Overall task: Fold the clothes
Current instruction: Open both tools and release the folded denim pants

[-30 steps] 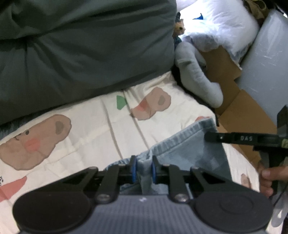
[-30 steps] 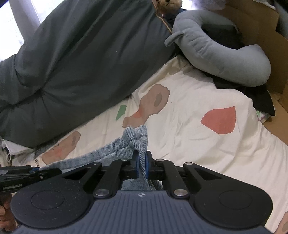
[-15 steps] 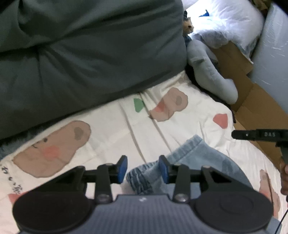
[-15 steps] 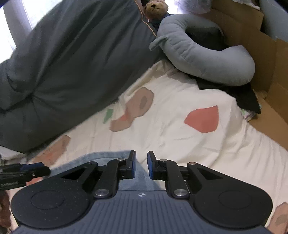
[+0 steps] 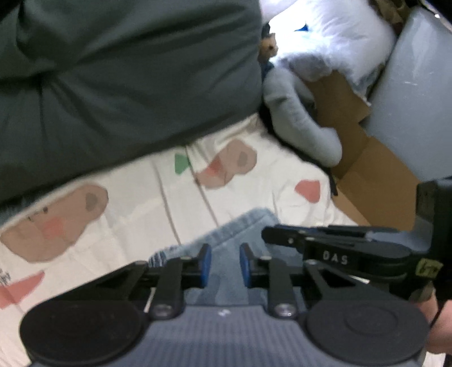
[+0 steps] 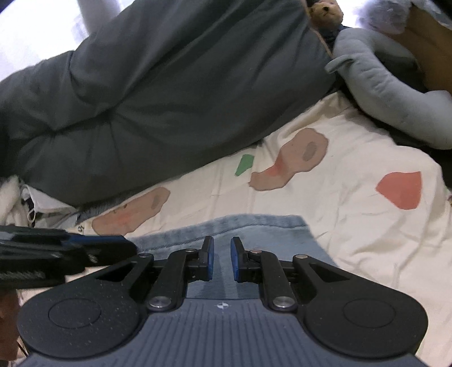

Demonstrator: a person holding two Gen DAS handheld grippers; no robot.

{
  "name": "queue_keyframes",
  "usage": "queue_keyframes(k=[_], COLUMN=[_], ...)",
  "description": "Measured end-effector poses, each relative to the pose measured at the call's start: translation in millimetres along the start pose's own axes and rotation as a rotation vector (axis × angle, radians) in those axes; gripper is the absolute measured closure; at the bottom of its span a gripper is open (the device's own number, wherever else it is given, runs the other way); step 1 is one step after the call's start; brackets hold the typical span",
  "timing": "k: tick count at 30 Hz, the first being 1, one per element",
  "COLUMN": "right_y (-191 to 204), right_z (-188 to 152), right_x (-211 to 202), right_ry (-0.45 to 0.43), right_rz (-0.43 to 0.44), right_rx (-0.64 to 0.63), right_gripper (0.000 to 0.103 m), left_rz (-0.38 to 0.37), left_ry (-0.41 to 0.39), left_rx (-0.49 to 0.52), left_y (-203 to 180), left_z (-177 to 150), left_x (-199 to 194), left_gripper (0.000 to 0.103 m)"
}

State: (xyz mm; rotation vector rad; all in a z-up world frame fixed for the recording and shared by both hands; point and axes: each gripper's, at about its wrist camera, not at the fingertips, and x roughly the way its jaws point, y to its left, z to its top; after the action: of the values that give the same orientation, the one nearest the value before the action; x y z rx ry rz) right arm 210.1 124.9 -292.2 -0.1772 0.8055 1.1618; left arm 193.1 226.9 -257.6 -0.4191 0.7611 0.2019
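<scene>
Looking at the whole bed first: a big dark grey duvet (image 6: 158, 93) is heaped across the back, and the cream sheet (image 6: 339, 225) with the blobby pink and green shapes runs in front of it. Off to the side there's a grey curved pillow (image 6: 378, 84), with a cardboard box (image 5: 367, 175) and a white pillow (image 5: 333, 36) past it, and a tiny teddy bear (image 6: 325, 11) poking out at the top.

The thing actually being folded is the light blue denim garment (image 6: 254, 228), probably jeans. It's lying flat on the sheet right under both tools, with a straight edge across the far side and a square corner on the right. So my read is that at least one fold is already down. Whether it needs another fold I honestly can't tell, since most of it is hidden under the grippers. The near-left end still looks a bit bunched in the left view.

The left gripper (image 5: 225, 264) hangs over the denim with its jaws closing, but there's a clear gap and the blue pads aren't pinching any cloth, so it's let go. The right gripper (image 6: 222, 258) is the same story: narrow gap, denim visible through it, nothing grasped. The two tools sit close together, each showing up in the other's camera.

What's left, I'd guess: tidy that bunched end, maybe one more fold, smooth it.
</scene>
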Motion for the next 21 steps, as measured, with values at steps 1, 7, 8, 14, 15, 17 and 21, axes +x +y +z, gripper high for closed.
queue_keyframes(k=[1, 7, 8, 14, 15, 17, 21], right_y=[1.7, -0.1, -1.9, -14.7, -14.9, -13.4, -1.2], right_z=[-0.7, -3.6, -4.2, -12.0, -13.5, -15.6, -18.2], right_x=[2.6, 24.2, 28.9, 57.7, 61.0, 64.7, 65.9], right_ry=[0.004, 0.021, 0.030, 0.102, 0.108, 0.114, 0.115], right_rz=[-0.002, -0.020, -0.025, -0.031, -0.032, -0.037, -0.070], right_rx=[-0.012, -0.023, -0.014, 0.064, 0.055, 0.027, -0.072], right_gripper=[0.090, 0.088, 0.090, 0.099, 0.099, 0.100, 0.100], left_rz=[0.008, 0.025, 0.026, 0.000, -0.008, -0.030, -0.047], left_ry=[0.010, 0.040, 0.043, 0.037, 0.032, 0.027, 0.028], left_rx=[-0.001, 0.009, 0.007, -0.017, -0.019, -0.029, -0.059], left_y=[3.4, 16.1, 18.5, 36.8, 39.3, 45.0, 50.4], left_z=[-2.5, -11.0, -11.9, -24.8, -27.2, -30.8, -33.3], left_x=[5.3, 33.0, 36.5, 54.1, 55.2, 57.2, 57.9], left_gripper=[0.084, 0.100, 0.101, 0.100, 0.100, 0.100, 0.100])
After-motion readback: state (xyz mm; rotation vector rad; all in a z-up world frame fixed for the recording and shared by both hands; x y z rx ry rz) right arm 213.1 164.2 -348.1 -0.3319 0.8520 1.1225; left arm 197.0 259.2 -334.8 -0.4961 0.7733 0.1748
